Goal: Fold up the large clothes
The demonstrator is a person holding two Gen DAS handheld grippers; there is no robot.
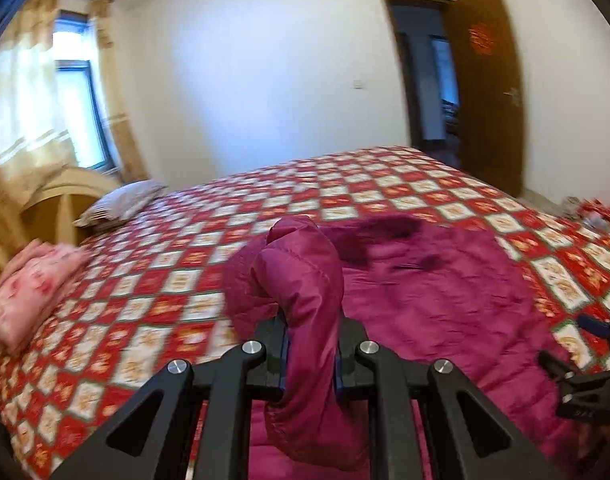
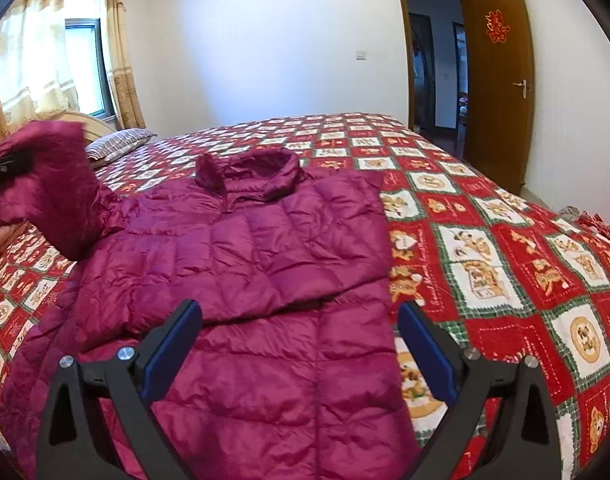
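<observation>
Two grippers are yours: your left gripper [image 1: 311, 354] has its jaws clamped on a sleeve [image 1: 305, 280] of the magenta puffer jacket [image 2: 257, 264], lifted off the bed [image 2: 485, 240]. Your right gripper [image 2: 299, 344] hangs with jaws spread wide and nothing in them, the jacket's body just below and ahead.

A red paper double-happiness character [image 2: 497, 26] is stuck on the open brown wooden door [image 2: 501, 120]. Small script on the red and white patchwork bedspread [image 2: 505, 272] is too small to read.
</observation>
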